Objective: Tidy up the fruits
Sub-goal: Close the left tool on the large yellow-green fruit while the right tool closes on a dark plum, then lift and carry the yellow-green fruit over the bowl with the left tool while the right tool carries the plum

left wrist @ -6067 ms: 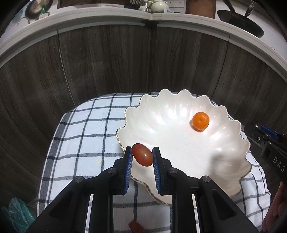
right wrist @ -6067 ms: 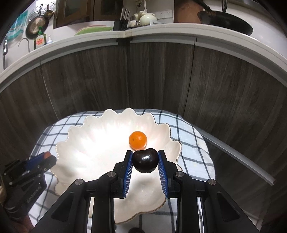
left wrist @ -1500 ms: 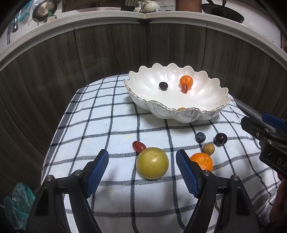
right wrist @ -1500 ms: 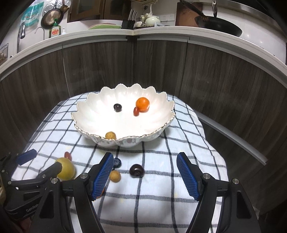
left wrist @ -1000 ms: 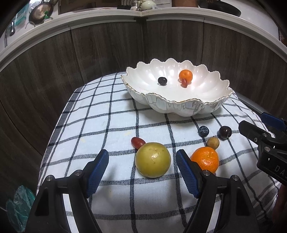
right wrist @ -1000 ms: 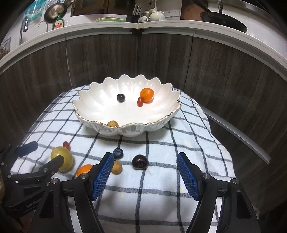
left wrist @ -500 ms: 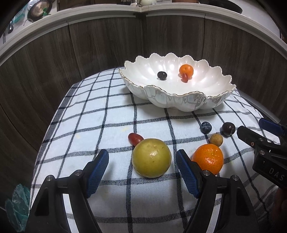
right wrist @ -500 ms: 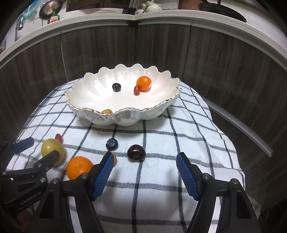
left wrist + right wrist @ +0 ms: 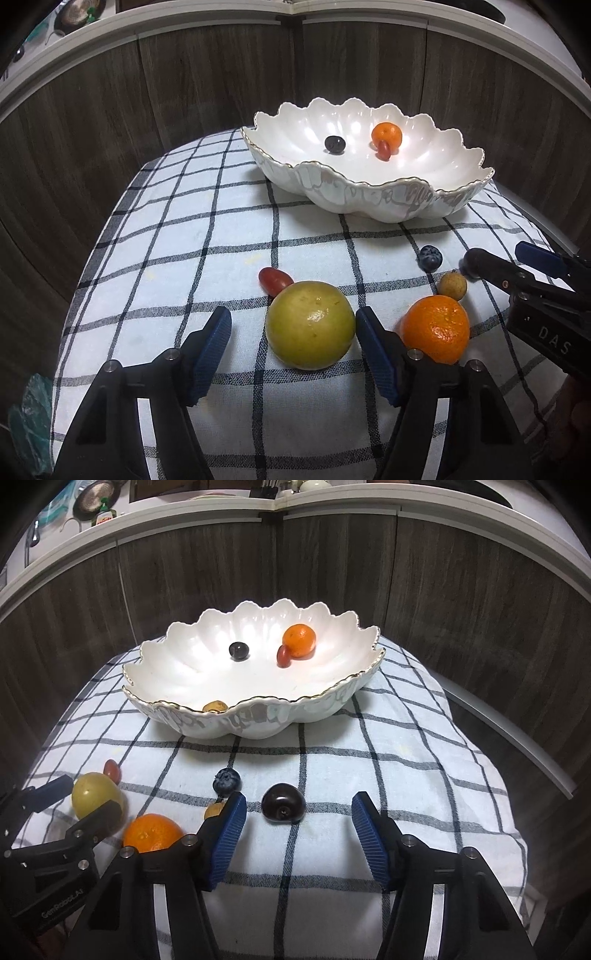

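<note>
The left gripper [image 9: 291,347] has just been narrowing its jaws around the yellow-green round fruit [image 9: 310,325] on the checked cloth [image 9: 177,236]; its right pad sits against or just beside the fruit while the left pad stands apart, so nothing is clamped. The right gripper [image 9: 297,830] has likewise been closing, with the dark cherry [image 9: 283,808] between its blue pads and untouched by either. Loose on the cloth lie six fruits: that yellow-green one, one mandarin [image 9: 436,328], one red grape tomato [image 9: 275,280], one blueberry [image 9: 430,257], one small tan longan-like fruit [image 9: 452,285] and the cherry. The white scalloped bowl [image 9: 258,716] with a gold rim holds four — one small mandarin [image 9: 299,639], one red grape tomato [image 9: 283,655] touching it, one dark cherry-like fruit [image 9: 238,650], and one tan fruit [image 9: 216,706] by the near wall. Letters "DAS" show on the right gripper's body in the left view, and "GenRobot.AI" on the left gripper's body in the right view. Compared with half a second ago, both pairs of pads stand closer together and the fruits loom larger.
</note>
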A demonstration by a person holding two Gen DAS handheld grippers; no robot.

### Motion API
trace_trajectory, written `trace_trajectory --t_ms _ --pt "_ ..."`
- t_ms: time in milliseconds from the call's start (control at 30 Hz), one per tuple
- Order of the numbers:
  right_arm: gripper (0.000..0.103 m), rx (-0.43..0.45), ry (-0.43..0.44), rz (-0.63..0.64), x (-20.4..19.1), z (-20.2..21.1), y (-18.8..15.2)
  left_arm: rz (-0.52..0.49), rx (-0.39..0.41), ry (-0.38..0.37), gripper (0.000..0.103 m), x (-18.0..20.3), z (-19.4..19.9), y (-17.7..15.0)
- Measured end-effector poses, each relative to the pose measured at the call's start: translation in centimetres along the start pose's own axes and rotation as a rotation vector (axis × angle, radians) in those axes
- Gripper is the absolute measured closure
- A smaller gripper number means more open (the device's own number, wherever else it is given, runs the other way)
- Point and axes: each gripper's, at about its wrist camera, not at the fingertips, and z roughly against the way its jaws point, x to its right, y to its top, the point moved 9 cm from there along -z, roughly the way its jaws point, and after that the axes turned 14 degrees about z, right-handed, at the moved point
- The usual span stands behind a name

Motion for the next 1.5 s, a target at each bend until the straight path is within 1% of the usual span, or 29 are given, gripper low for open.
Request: trace_trajectory --t_ms 167,233,300,367,467,533,600,767,867,1100,1500 --pt "0.042 -0.015 0.013 -0.002 -0.1 -0.8 0.0 0.000 -0.021 -0.007 0.038 0.2 -0.5 -0.3" --pt "0.042 -0.019 0.017 -0.002 -0.1 -1.1 0.0 -0.003 -0.030 -0.005 0.041 0.2 -0.7 -0.4" --pt "0.048 -0.024 0.022 -0.003 -0.2 -1.3 0.1 0.000 -0.042 -0.005 0.044 0.2 -1.0 -0.5" --pt "0.051 -0.032 0.028 -0.005 -0.2 -1.7 0.1 0.010 -0.050 -0.009 0.045 0.2 -1.1 -0.6" --pt "0.052 -0.037 0.035 -0.011 -0.2 -2.0 0.1 0.012 -0.052 -0.014 0.047 0.2 -1.1 -0.6" --pt "0.052 -0.041 0.040 -0.014 -0.3 -2.2 0.1 0.010 -0.056 -0.025 0.052 0.4 -1.1 -0.6" --pt "0.057 -0.045 0.046 -0.019 -0.3 -2.4 0.1 0.007 -0.059 -0.028 0.054 0.5 -1.1 -0.7" --pt "0.065 -0.067 0.067 -0.023 -0.6 -3.1 -0.3 0.013 -0.057 -0.033 0.055 0.5 -1.2 -0.7" --pt "0.073 -0.063 0.071 -0.016 -0.7 -3.2 -0.2 0.014 -0.055 -0.035 0.055 0.5 -1.2 -0.7" --pt "0.074 -0.056 0.063 -0.005 -0.8 -3.0 -0.2 0.025 -0.051 -0.036 0.055 0.4 -1.0 -0.7" --pt "0.074 -0.025 0.053 -0.002 -0.7 -1.7 0.5 0.022 -0.001 -0.044 0.055 0.5 0.7 0.2"
